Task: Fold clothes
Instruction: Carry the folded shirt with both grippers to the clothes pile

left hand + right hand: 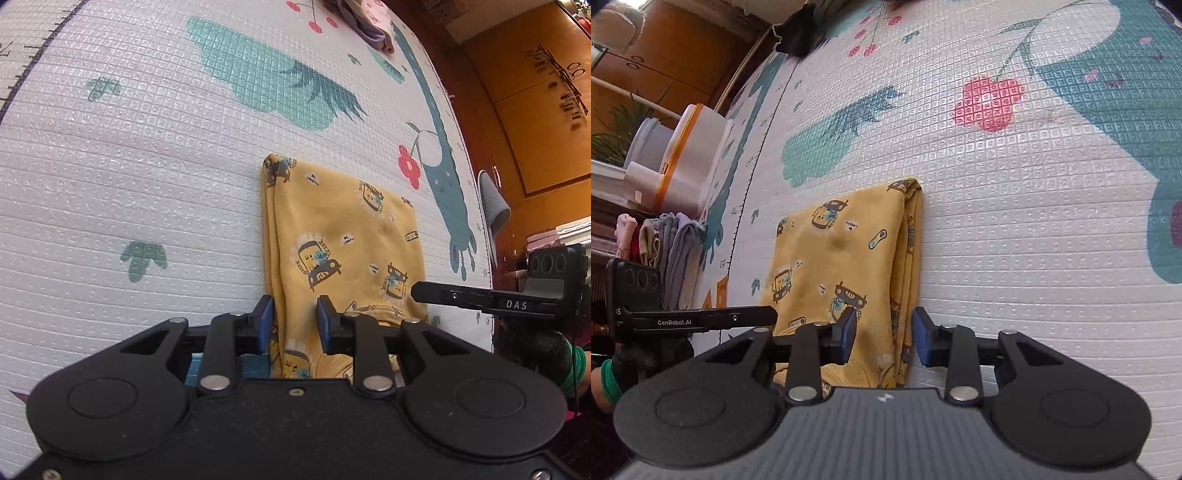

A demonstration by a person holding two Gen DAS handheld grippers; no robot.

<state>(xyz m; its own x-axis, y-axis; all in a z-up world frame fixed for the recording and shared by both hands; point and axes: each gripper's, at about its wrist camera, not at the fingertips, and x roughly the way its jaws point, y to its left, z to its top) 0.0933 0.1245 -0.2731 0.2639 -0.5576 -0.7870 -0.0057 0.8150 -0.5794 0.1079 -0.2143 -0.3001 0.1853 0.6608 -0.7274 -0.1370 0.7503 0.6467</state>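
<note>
A folded yellow garment with cartoon car prints (340,236) lies on the patterned play mat (129,155). My left gripper (294,319) is open, its blue pads on either side of the garment's near left edge. The right gripper shows from the side at the right of the left wrist view (417,290). In the right wrist view the same garment (846,254) lies ahead, and my right gripper (884,334) is open, straddling its near right edge. The left gripper's finger (768,315) reaches in from the left.
A pile of clothes (369,22) lies at the mat's far end. Folded clothes (665,243) and white plastic containers (683,162) stand beside the mat's left edge. Wooden cabinets (535,110) stand beyond the mat.
</note>
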